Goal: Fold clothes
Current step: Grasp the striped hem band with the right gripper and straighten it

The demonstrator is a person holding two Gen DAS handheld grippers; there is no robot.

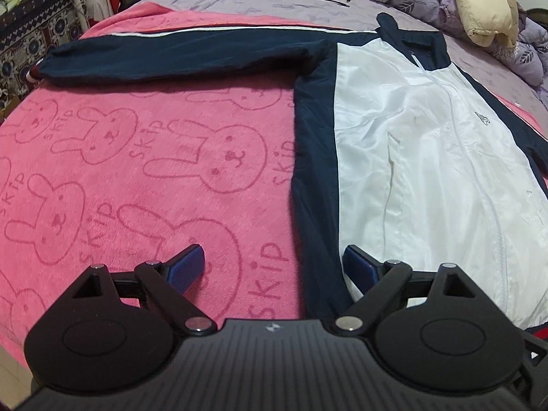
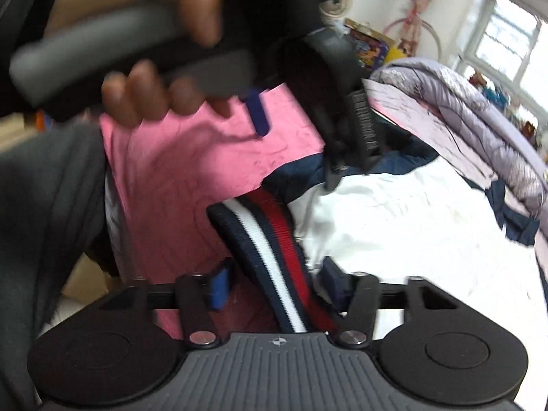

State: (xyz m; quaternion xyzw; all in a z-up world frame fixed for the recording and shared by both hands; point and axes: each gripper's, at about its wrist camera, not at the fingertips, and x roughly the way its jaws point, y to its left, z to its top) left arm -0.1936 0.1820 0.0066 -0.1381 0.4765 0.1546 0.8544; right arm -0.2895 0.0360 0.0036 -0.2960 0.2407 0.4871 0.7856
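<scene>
Two grippers over a jacket (image 1: 411, 144) on a pink blanket (image 1: 137, 171), left gripper (image 1: 274, 263) fingers wide above its side, right gripper (image 2: 274, 284) wide around the striped hem (image 2: 270, 257)

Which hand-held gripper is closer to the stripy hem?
Right. The right hand-held gripper has the hem between its open fingers; the left hand-held gripper hovers open above the jacket's side.

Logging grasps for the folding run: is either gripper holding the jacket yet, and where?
Neither. The left gripper is open over the jacket; the right gripper straddles its striped hem, open.
</scene>
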